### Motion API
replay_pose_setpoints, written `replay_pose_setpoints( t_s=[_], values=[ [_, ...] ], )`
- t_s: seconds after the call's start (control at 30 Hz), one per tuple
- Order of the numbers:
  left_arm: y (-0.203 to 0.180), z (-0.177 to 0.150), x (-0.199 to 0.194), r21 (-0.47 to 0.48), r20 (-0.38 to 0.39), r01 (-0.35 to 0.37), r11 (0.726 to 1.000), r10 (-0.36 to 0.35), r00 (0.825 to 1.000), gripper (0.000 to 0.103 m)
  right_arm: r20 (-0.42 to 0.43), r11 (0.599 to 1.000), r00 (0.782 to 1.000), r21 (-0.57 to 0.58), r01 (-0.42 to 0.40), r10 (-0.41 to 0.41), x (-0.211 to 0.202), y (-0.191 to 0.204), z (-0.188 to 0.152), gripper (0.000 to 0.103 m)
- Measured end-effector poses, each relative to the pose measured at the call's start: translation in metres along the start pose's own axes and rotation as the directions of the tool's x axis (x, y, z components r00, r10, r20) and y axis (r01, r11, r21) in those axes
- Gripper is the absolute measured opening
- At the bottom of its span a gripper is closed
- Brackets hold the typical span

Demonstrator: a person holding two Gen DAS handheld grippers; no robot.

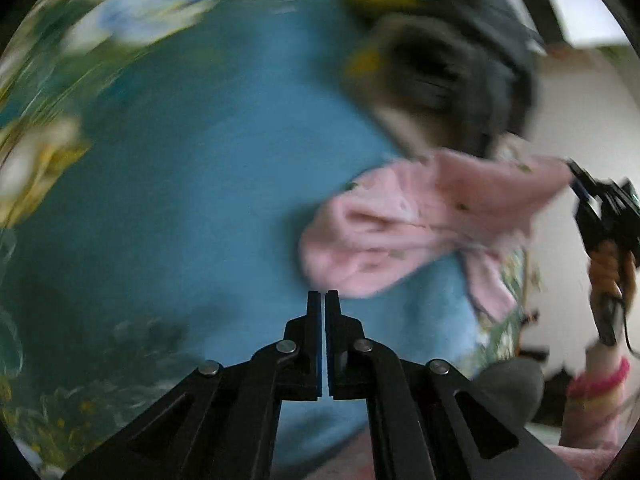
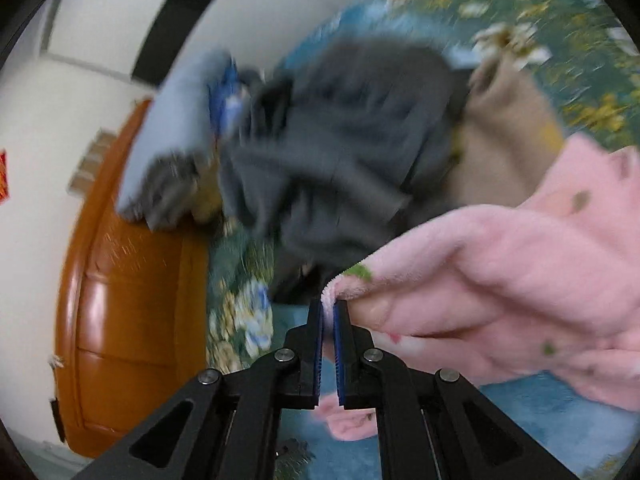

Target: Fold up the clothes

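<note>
My right tongs (image 2: pixel 329 306) clamped on a pink garment's (image 2: pixel 500 264) edge, lifted over the blue bedspread (image 1: pixel 192 184), my left tongs (image 1: pixel 323 296) together, empty, blurry grey clothes (image 2: pixel 340 148) seemingly piled beyond.

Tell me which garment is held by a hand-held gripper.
The pink fleece garment: the right hand-held gripper pinches its edge. The dark grey garment and beige one lie untouched.

I read this as a home bedroom; a floral bedspread (image 2: pixel 560 40) spreads ahead of my right gripper; loose clothes (image 2: pixel 340 140) pile on it; a wooden door (image 2: pixel 128 320) stands left, set in white walls (image 2: pixel 40 140).
</note>
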State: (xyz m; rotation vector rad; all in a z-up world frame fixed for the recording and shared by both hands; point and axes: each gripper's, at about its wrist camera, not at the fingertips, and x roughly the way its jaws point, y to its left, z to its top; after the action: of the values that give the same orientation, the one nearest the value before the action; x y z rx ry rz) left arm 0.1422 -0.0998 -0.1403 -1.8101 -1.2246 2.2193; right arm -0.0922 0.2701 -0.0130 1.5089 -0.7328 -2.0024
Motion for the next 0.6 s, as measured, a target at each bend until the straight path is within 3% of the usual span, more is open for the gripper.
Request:
replay_pose_setpoints(
  t_s=[0.07, 0.1, 0.2, 0.23, 0.27, 0.33, 0.43, 0.53, 0.6],
  values=[
    [0.012, 0.002, -0.003, -0.059, 0.005, 0.006, 0.998, -0.006, 1.0, 0.001, -0.044, 1.0, 0.999, -0.018, 0.014, -0.014, 0.023, 0.005, -0.004, 0.008],
    [0.006, 0.004, -0.005, -0.044, 0.015, 0.008, 0.999, -0.007, 1.0, 0.001, -0.058, 0.999, 0.998, -0.028, 0.023, -0.025, 0.029, 0.006, -0.006, 0.01],
    [-0.036, 0.014, -0.005, 0.098, 0.028, -0.031, 0.995, 0.029, 0.999, 0.001, -0.081, 0.995, 0.995, -0.087, 0.045, -0.052, 0.03, 0.009, -0.009, 0.013],
    [-0.059, 0.017, 0.0, 0.169, 0.024, -0.043, 0.985, 0.04, 0.999, 0.001, -0.078, 0.994, 0.995, -0.101, 0.049, -0.057, 0.024, 0.009, -0.008, 0.025],
    [-0.085, 0.019, 0.006, 0.246, 0.019, -0.052, 0.968, 0.049, 0.999, 0.002, -0.067, 0.993, 0.996, -0.112, 0.044, -0.052, 0.013, 0.009, -0.008, 0.049],
    [-0.127, 0.022, 0.019, 0.375, 0.006, -0.055, 0.925, 0.057, 0.998, 0.016, -0.032, 0.991, 0.999, -0.13, 0.025, -0.029, -0.011, 0.007, -0.01, 0.06],
    [-0.193, 0.013, 0.037, 0.552, -0.008, -0.035, 0.833, 0.048, 0.999, 0.038, 0.06, 0.992, 0.998, -0.118, 0.043, -0.036, -0.062, -0.017, -0.017, 0.063],
    [-0.251, -0.001, 0.053, 0.677, 0.002, -0.025, 0.735, 0.032, 0.999, 0.045, 0.162, 0.993, 0.984, -0.084, 0.087, -0.072, -0.118, -0.049, -0.025, 0.065],
    [-0.278, -0.006, 0.064, 0.724, 0.03, -0.052, 0.688, 0.044, 0.999, 0.045, 0.205, 0.978, 0.956, 0.03, 0.208, -0.21, -0.155, -0.1, -0.034, 0.065]
  ],
)
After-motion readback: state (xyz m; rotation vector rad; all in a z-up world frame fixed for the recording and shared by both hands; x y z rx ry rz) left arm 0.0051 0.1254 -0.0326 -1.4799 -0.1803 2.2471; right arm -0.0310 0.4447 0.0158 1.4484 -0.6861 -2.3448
